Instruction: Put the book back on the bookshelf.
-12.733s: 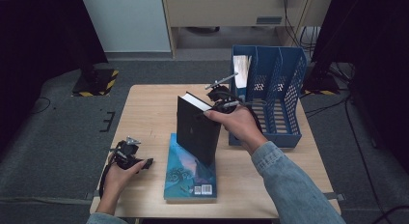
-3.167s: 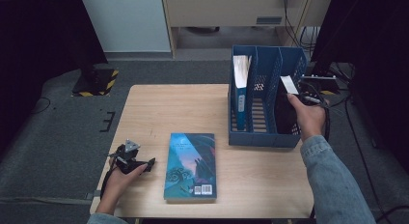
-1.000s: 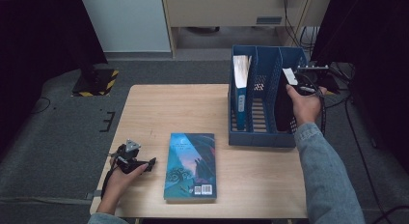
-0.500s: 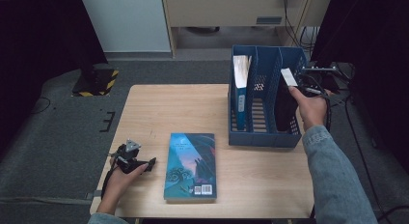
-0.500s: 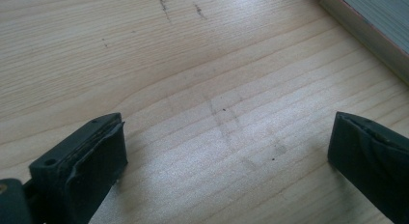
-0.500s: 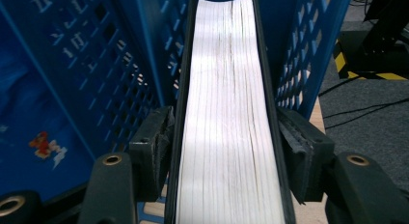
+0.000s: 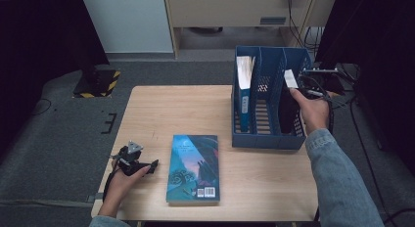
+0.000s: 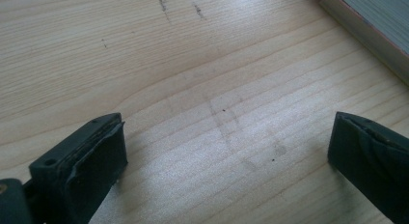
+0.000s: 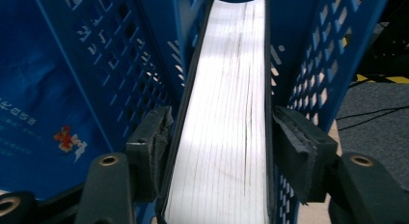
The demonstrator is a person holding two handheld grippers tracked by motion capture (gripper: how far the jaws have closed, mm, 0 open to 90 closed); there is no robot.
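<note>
Between the two black pads of the right gripper [image 9: 219,142] stands a black book [image 9: 224,113] with white pages, upright in the last slot of the blue file rack [image 7: 266,134]. The pads sit on each side of the book with a thin gap, so the right gripper looks let go, not squeezing. Seen from the high view, the right gripper [image 7: 306,90] is at the far right end of the rack, and the black book [image 7: 286,107] is just beside it, inside the rack. Another book with a blue spine [image 7: 243,90] stands in the first slot, well apart from that gripper. Near the front left corner of the wooden table [image 7: 171,109], the left gripper [image 7: 134,161] rests in a hand, its jaws spread wide with bare wood between them. Just beside it lies a flat blue picture book [image 7: 193,168]. Around the table is grey floor [image 7: 63,134], with a yellow and black striped block [image 7: 98,82] far behind the left gripper and a pale cabinet [image 7: 127,21] by the wall.
</note>
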